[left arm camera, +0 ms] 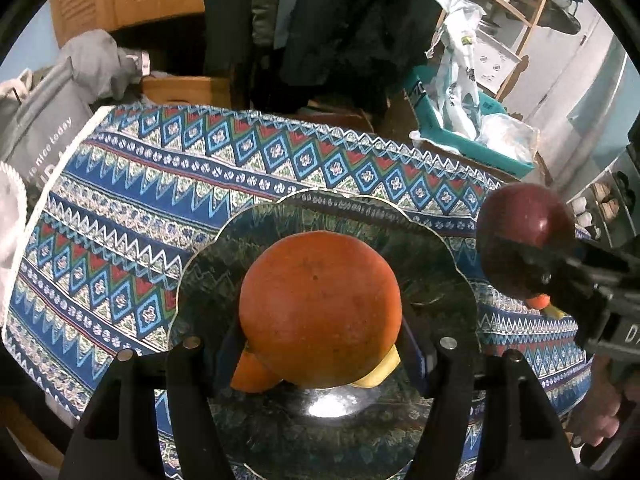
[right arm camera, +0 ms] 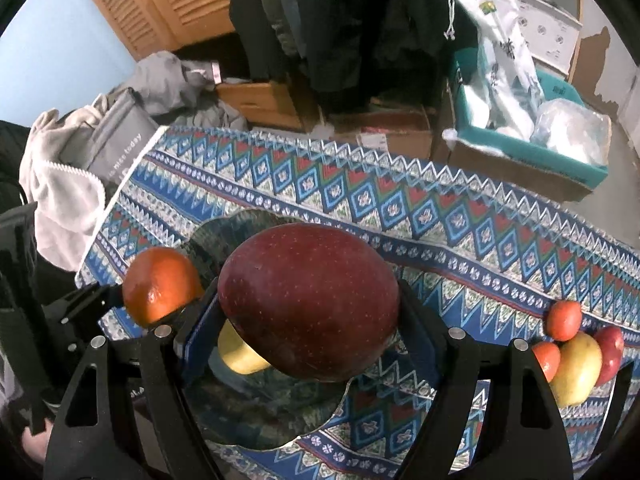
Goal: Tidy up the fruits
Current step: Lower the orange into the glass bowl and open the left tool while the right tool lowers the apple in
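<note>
Orange (left arm camera: 320, 308) clamped between the fingers of the left gripper (left arm camera: 320, 344), which press on its two sides; it hangs above the middle of the glass plate (left arm camera: 208, 264), clear of the plate's surface so far as the left wrist view shows. Just below the fingers and beneath the orange lie a smaller orange fruit (left arm camera: 250, 376) and a yellow fruit (left arm camera: 380, 372), both apparently resting on the plate. Apple (right arm camera: 310, 304), dark red, clamped likewise between the fingers of the right gripper (right arm camera: 310, 332); it hangs over the plate's near right edge, beside the orange and apart from it. Both grippers tilt steeply downward toward the plate. Well to the right of the right fingers, a cluster of loose fruit (right arm camera: 576, 356) (two small orange, one yellow, one red) lies on the patterned cloth (right arm camera: 440, 216) covering the tabletop.

Step in hand, as judged: carrying two fruits to the plate, both near the point of release, with fruit already on the plate and the cluster not yet collected. The next move calls for lowering each fruit onto a free patch of plate, clear of the fruits already there, then spreading the fingers only once it rests. Both are round and may roll off the shallow rim if dropped.
</note>
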The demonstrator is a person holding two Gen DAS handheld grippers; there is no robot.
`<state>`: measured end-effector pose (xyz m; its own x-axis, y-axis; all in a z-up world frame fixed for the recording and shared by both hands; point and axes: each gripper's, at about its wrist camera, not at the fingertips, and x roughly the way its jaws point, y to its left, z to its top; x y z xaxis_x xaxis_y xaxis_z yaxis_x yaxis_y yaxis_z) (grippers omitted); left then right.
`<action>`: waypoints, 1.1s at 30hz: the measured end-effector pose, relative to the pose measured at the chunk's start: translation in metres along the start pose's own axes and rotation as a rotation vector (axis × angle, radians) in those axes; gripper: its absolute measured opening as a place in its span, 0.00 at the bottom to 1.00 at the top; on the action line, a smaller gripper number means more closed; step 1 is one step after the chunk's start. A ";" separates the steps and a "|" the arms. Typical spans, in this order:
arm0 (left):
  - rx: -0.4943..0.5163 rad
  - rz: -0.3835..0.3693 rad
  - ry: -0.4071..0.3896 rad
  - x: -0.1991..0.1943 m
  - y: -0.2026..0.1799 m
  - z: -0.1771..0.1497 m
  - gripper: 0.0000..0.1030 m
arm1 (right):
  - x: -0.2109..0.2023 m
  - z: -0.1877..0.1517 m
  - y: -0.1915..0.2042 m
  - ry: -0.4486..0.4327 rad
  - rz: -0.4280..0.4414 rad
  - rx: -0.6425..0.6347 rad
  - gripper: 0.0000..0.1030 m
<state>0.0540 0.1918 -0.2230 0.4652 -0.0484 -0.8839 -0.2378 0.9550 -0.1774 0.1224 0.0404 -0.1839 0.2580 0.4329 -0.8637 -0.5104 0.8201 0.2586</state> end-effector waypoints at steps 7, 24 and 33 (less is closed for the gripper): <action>-0.009 0.017 0.046 0.015 0.001 -0.001 0.67 | 0.012 -0.004 -0.005 0.028 0.000 0.011 0.78; -0.010 0.037 0.040 0.015 -0.001 -0.001 0.69 | 0.021 -0.007 -0.003 0.054 0.009 0.018 0.78; -0.017 0.047 0.040 0.004 0.006 -0.010 0.70 | 0.031 -0.008 0.001 0.083 0.018 0.010 0.78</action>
<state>0.0461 0.1944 -0.2323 0.4185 -0.0161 -0.9081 -0.2733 0.9513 -0.1428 0.1226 0.0514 -0.2136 0.1799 0.4156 -0.8916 -0.5058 0.8164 0.2785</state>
